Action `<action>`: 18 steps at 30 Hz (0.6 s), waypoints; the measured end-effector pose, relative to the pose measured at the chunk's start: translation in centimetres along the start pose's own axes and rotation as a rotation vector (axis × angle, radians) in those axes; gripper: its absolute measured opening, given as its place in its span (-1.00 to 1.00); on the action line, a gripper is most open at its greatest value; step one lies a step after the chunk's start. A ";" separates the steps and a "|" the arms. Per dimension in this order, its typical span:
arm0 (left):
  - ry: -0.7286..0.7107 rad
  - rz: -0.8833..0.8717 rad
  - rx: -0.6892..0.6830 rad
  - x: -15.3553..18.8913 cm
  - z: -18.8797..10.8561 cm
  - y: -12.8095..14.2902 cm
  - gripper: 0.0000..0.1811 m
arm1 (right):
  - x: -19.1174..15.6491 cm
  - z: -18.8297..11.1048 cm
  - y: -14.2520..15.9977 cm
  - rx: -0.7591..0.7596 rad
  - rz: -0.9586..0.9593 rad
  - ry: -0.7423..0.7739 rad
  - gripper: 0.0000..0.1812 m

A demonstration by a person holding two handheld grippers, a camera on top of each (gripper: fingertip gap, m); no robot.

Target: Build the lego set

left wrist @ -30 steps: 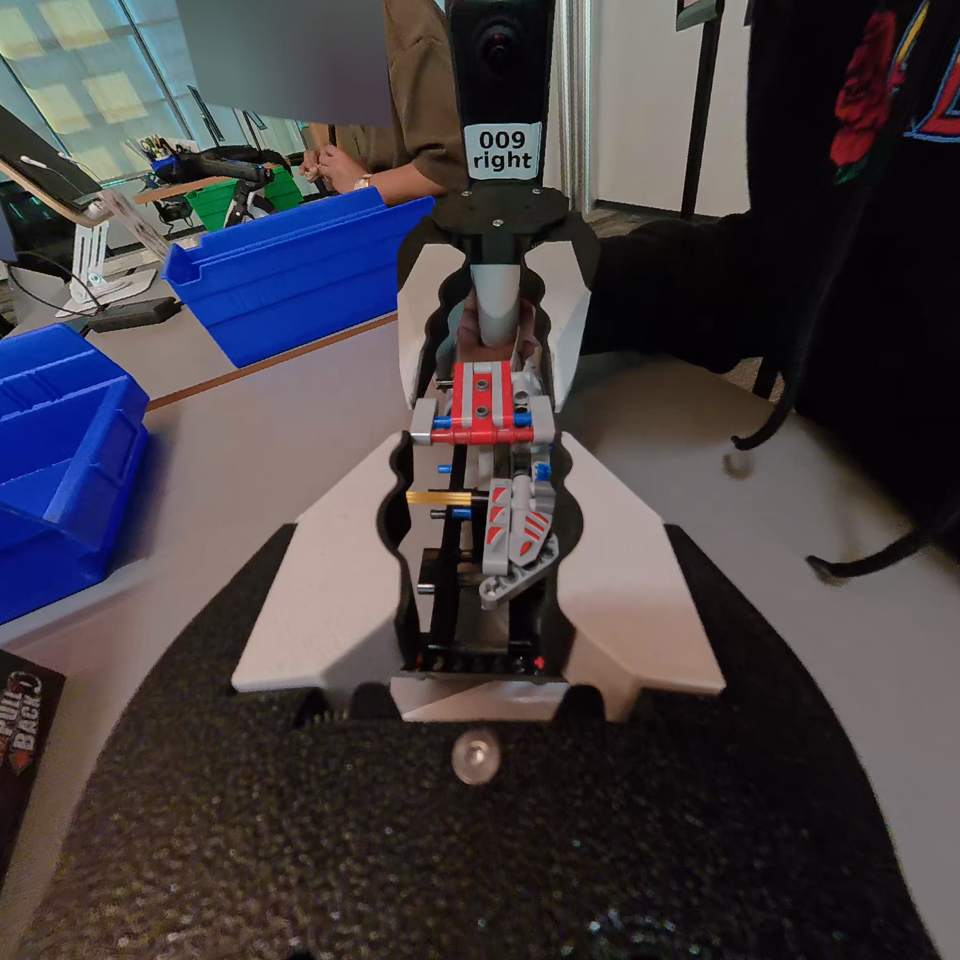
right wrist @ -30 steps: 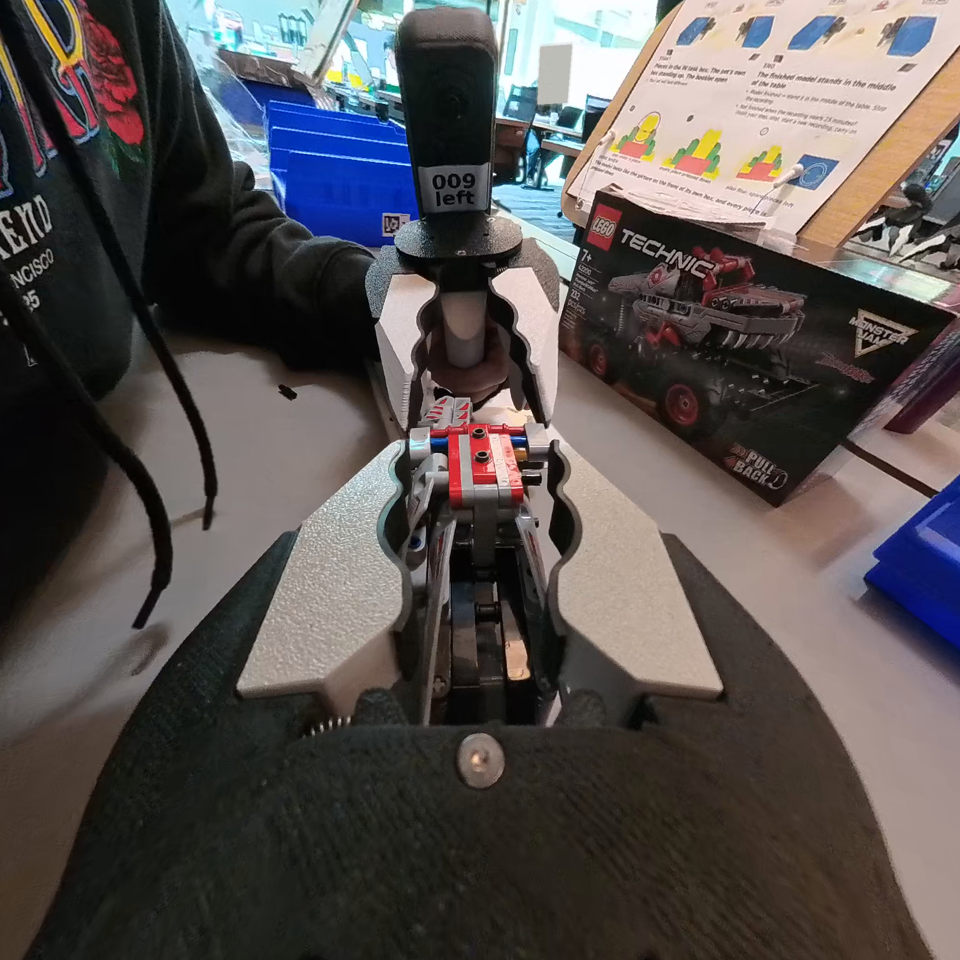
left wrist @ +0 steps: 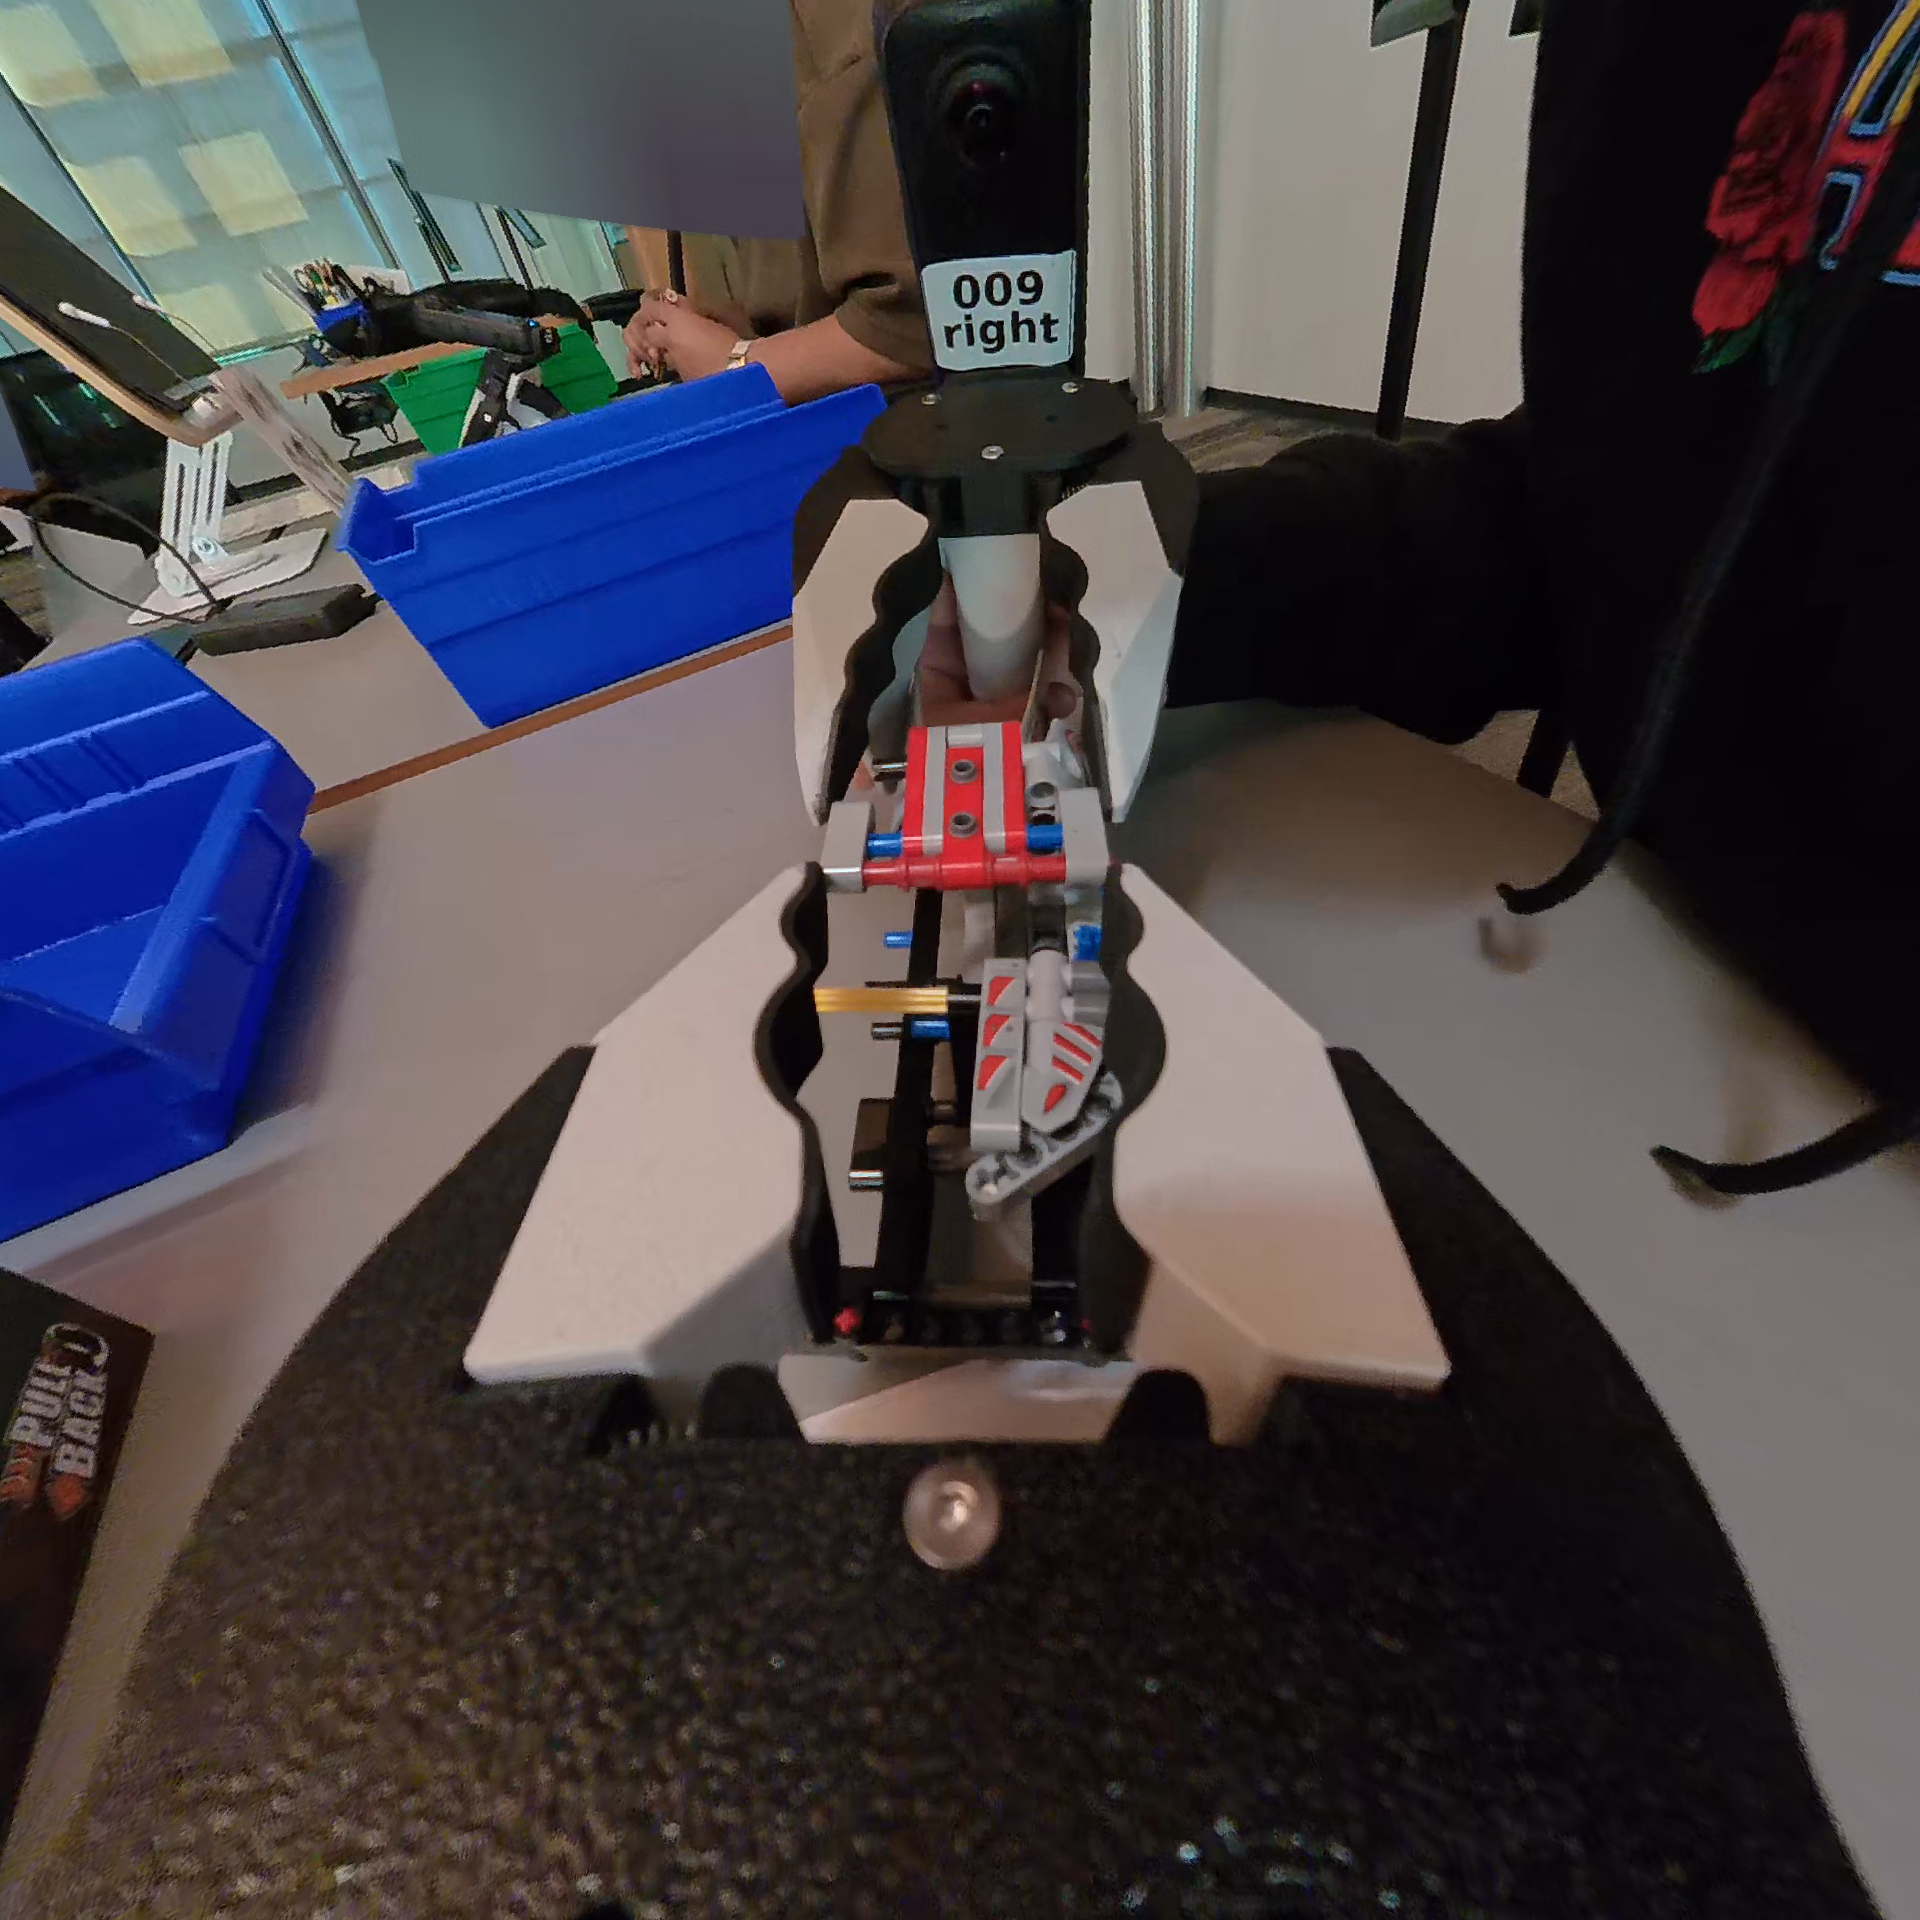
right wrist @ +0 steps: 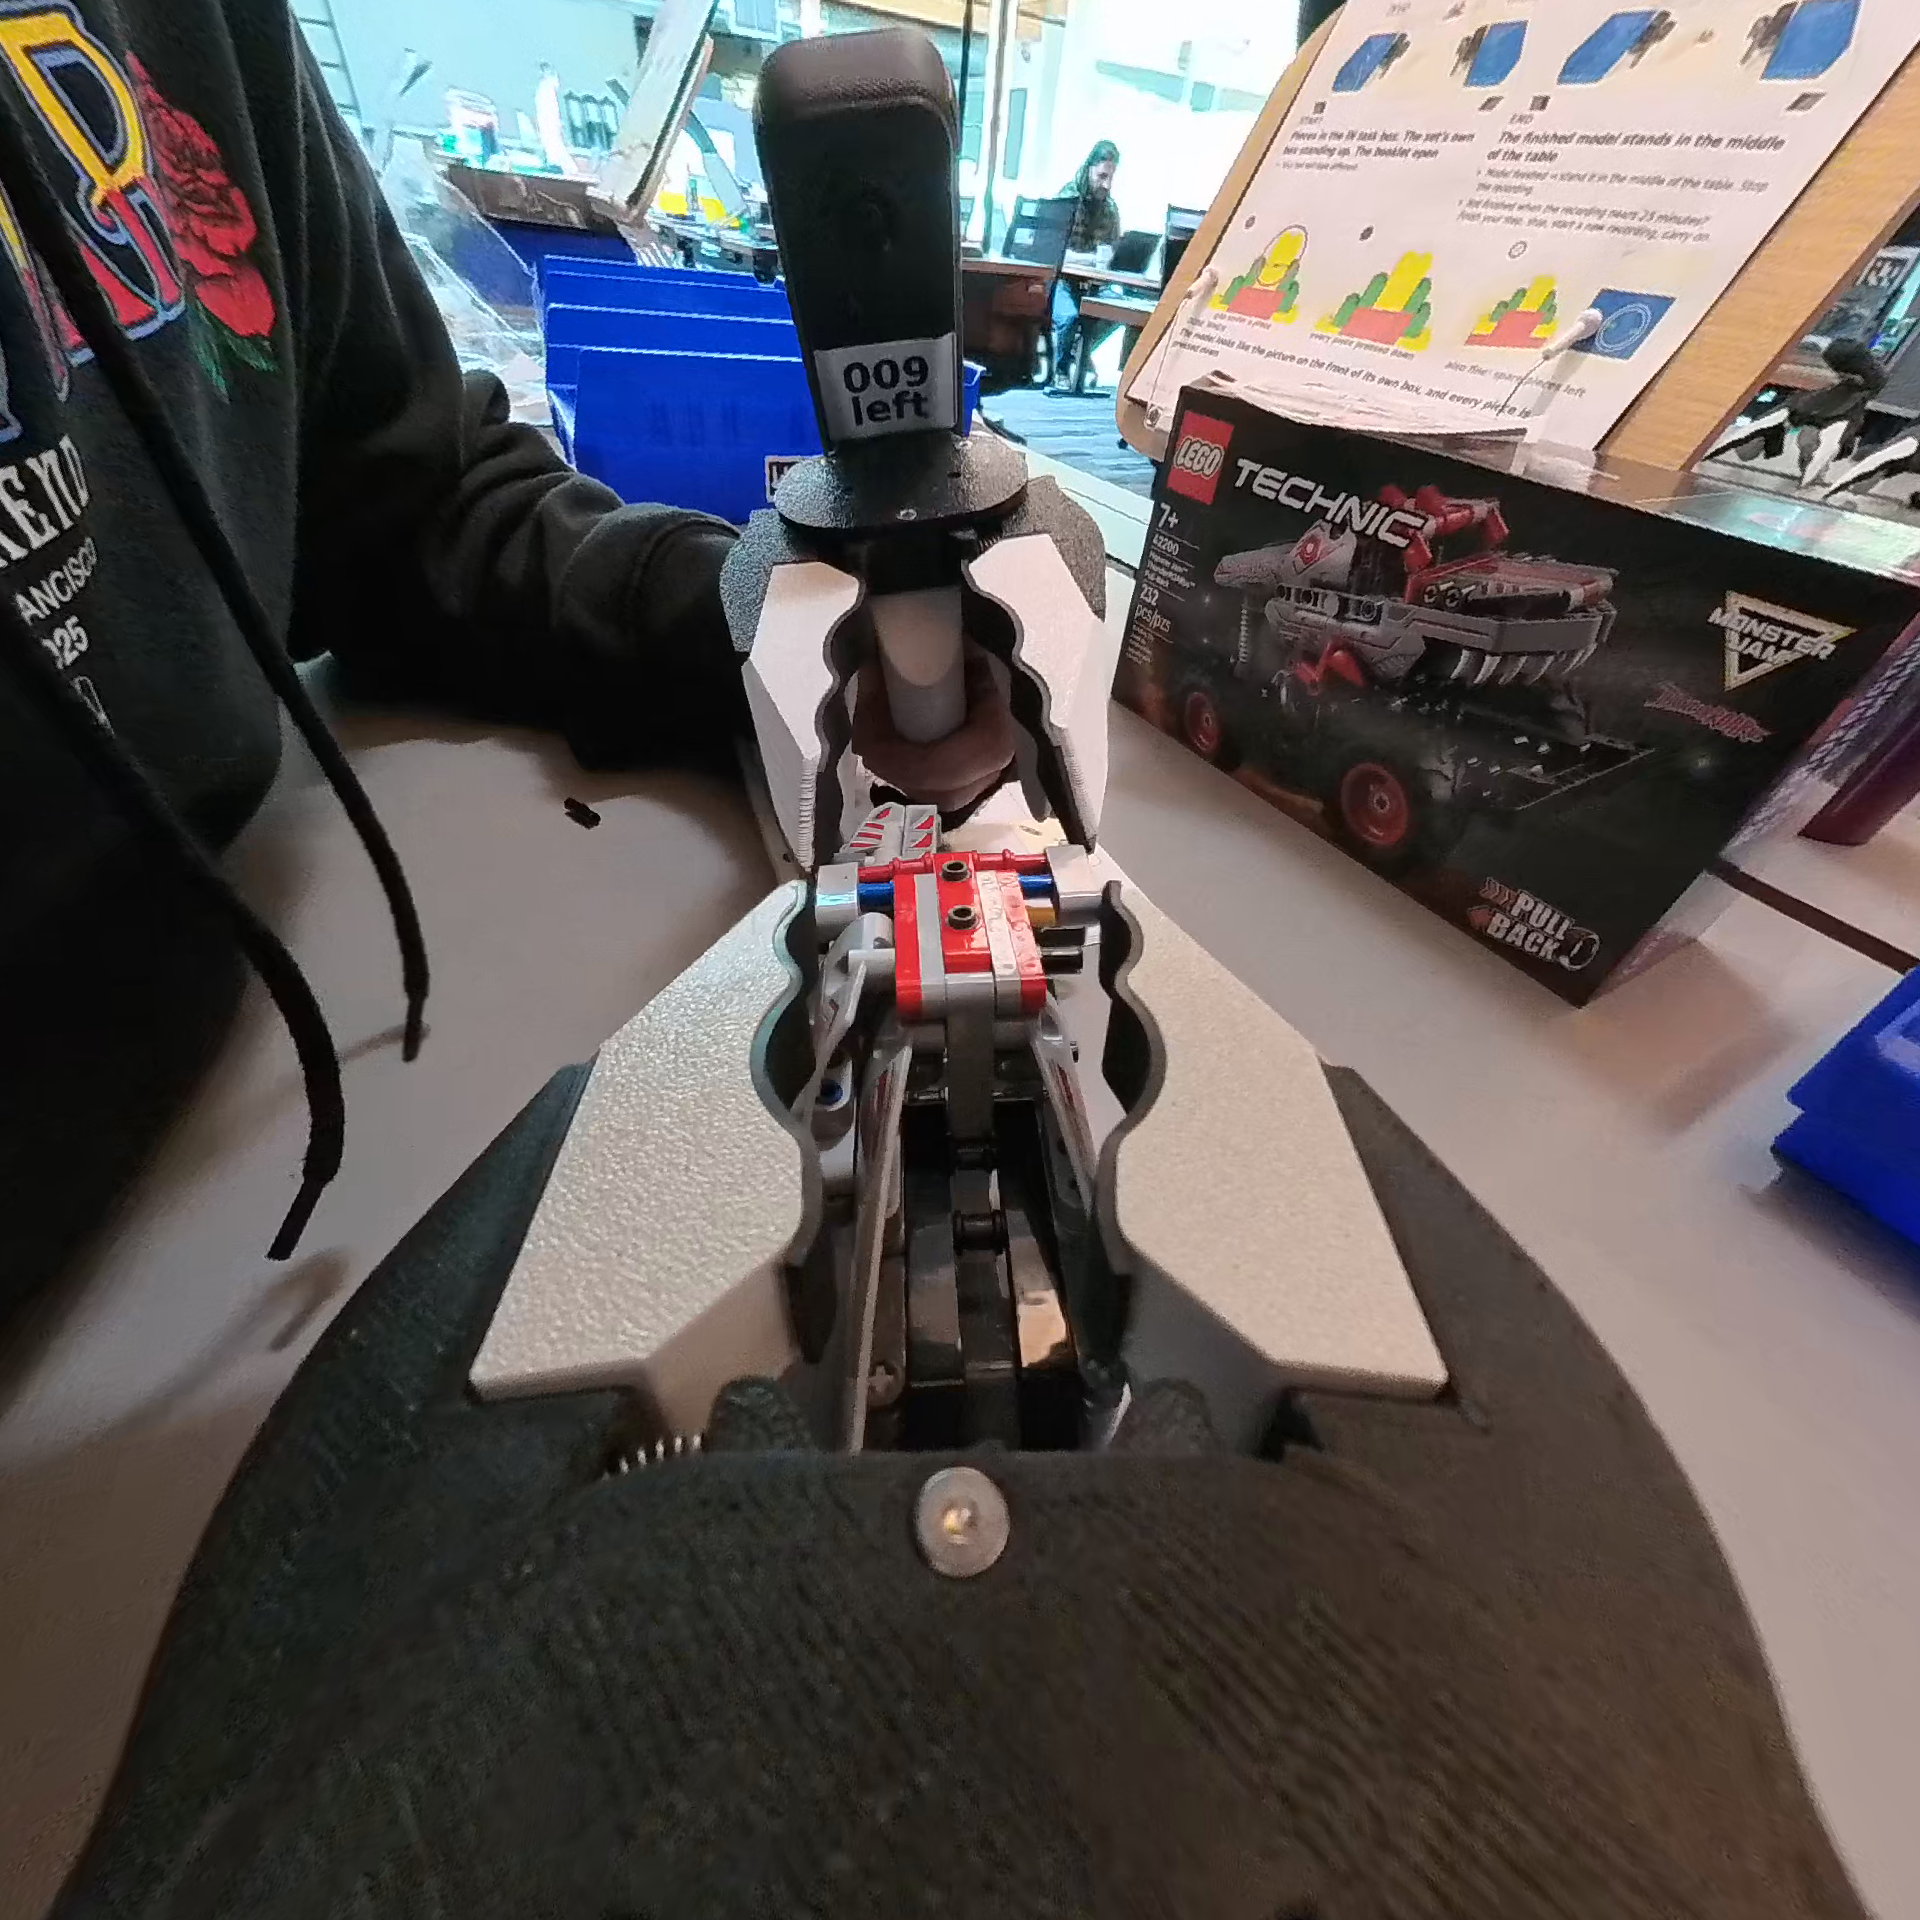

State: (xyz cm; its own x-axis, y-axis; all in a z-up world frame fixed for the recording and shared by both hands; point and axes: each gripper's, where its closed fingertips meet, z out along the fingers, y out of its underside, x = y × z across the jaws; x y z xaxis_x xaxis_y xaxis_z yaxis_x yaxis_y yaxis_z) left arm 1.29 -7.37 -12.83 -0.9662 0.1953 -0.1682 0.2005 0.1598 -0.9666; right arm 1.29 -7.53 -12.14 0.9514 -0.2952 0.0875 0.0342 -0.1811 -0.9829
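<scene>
A half-built plastic brick vehicle frame (left wrist: 961, 1039) is held lengthwise above the pale grey surface (left wrist: 582, 831), clamped at both ends.

The long, narrow black chassis carries a red-and-grey studded panel (right wrist: 966, 925) at one end, crossed by a red bar with blue pins and grey connectors at each side. Midway along sit grey fairing pieces with red stripes (left wrist: 1034, 1049), a yellow axle (left wrist: 878, 1000) sticking out sideways and short blue pins. Its far end lies between the fingers of the right hand-held gripper (left wrist: 971, 821), the near end inside the left hand-held gripper (left wrist: 961, 914).
</scene>
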 end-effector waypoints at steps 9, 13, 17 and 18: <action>0.024 -0.085 -0.010 -0.3 0.0 0.2 -0.44 | 0.2 0.4 0.2 -0.035 0.053 -0.012 -0.41; 0.023 -0.111 -0.025 -0.4 -0.1 0.3 -0.44 | 0.5 0.5 0.2 -0.041 0.086 -0.003 -0.40; 0.025 -0.125 -0.034 -0.4 -0.1 0.4 -0.44 | 0.7 0.5 0.3 -0.045 0.089 0.009 -0.40; 0.052 -0.119 -0.037 0.0 -0.2 0.4 -0.69 | 0.7 0.5 0.3 -0.046 0.087 0.016 -0.40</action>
State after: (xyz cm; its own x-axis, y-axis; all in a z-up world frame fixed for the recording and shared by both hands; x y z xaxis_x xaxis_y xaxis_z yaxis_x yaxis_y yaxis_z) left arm 1.38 -7.11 -13.17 -0.9739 0.2231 -0.0419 0.0921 0.2200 -0.9711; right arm 2.16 -7.30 -12.41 0.9450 -0.3270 0.0053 -0.0628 -0.1973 -0.9783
